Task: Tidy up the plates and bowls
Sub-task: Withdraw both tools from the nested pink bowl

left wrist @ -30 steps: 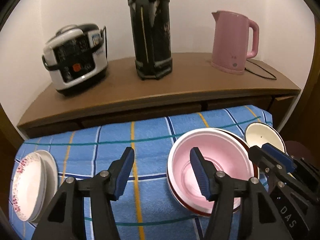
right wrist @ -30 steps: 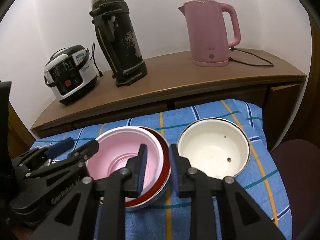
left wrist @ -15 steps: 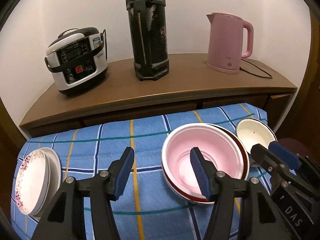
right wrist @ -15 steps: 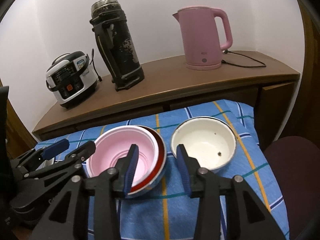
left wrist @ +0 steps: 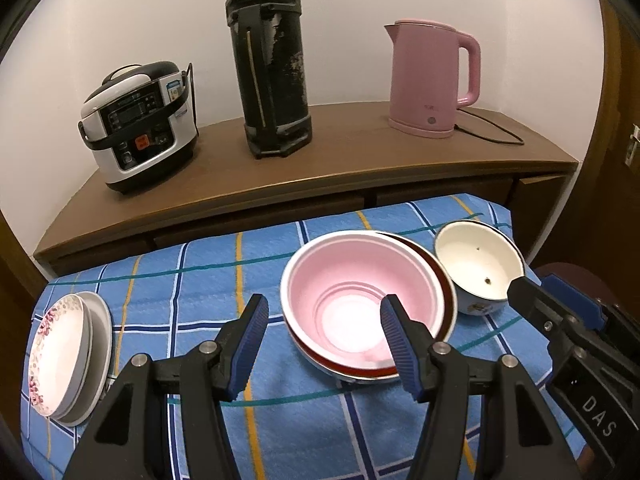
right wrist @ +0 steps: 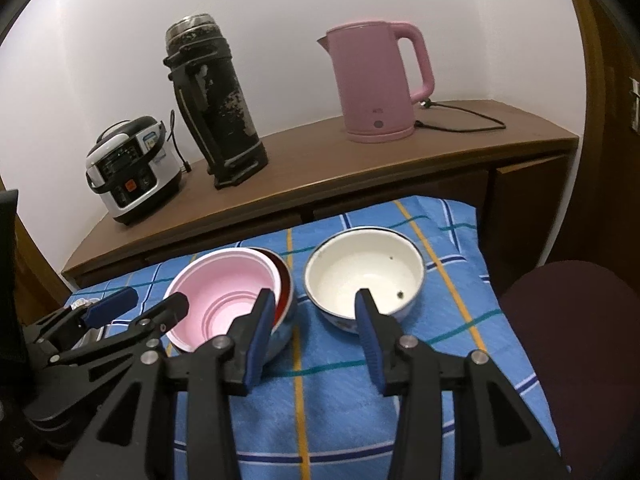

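A pink bowl (left wrist: 352,292) (right wrist: 228,284) sits nested in a red-lined bowl (left wrist: 440,276) (right wrist: 283,280) on the blue checked cloth (left wrist: 200,272). A white enamel bowl (left wrist: 476,256) (right wrist: 360,272) stands just to its right, with dark specks inside. Two stacked plates (left wrist: 64,352), the top one with a floral rim, lie at the cloth's left end. My left gripper (left wrist: 324,304) (right wrist: 156,300) is open, hovering before the pink bowl. My right gripper (right wrist: 315,296) (left wrist: 534,284) is open with nothing between its pads, in front of the gap between the two bowls.
Behind the cloth runs a wooden sideboard (left wrist: 340,160) bearing a rice cooker (left wrist: 140,124), a tall black thermos (left wrist: 272,68) and a pink kettle (left wrist: 428,80) with its cable. A dark maroon seat (right wrist: 580,340) lies off the cloth's right edge.
Both grippers have drawn back from the bowls, which now look farther off. The right jaws have spread from nearly shut to open. The bowls and plates have not moved.
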